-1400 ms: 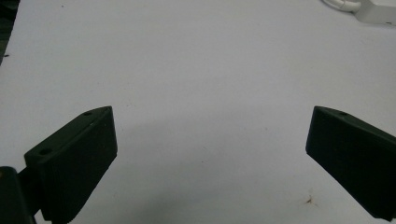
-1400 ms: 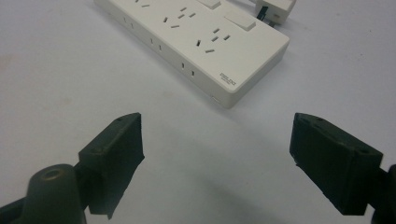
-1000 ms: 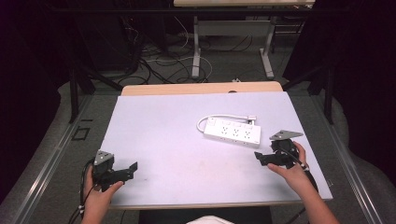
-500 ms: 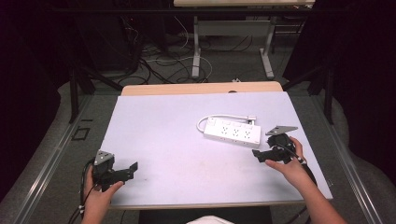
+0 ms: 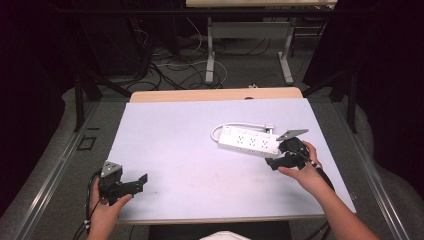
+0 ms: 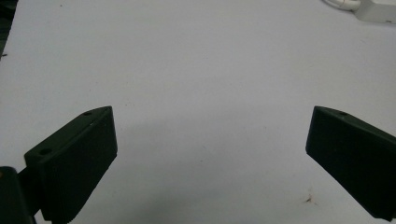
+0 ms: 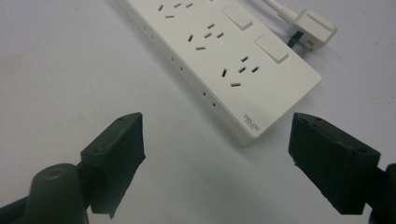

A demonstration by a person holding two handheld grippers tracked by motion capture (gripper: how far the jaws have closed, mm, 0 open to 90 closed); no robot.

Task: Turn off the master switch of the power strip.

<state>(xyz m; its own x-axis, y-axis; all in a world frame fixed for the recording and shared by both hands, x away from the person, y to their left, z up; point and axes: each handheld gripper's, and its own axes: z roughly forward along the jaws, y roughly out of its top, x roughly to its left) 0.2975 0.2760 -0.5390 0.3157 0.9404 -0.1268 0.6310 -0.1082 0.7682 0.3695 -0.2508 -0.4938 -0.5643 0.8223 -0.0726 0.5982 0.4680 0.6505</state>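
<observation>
Power strip (image 5: 248, 143): white, long and flat, laid face up on the pale tabletop toward the right side, its length run slantwise across the high view. Several socket groups are set in a row along the top face, with two square rocker switches (image 7: 236, 17) beside them near one end. Small print is borne at the near corner. A white cord is looped at the far left end and returned along the back edge to a white plug (image 7: 315, 27), laid flat just beside the strip.
</observation>
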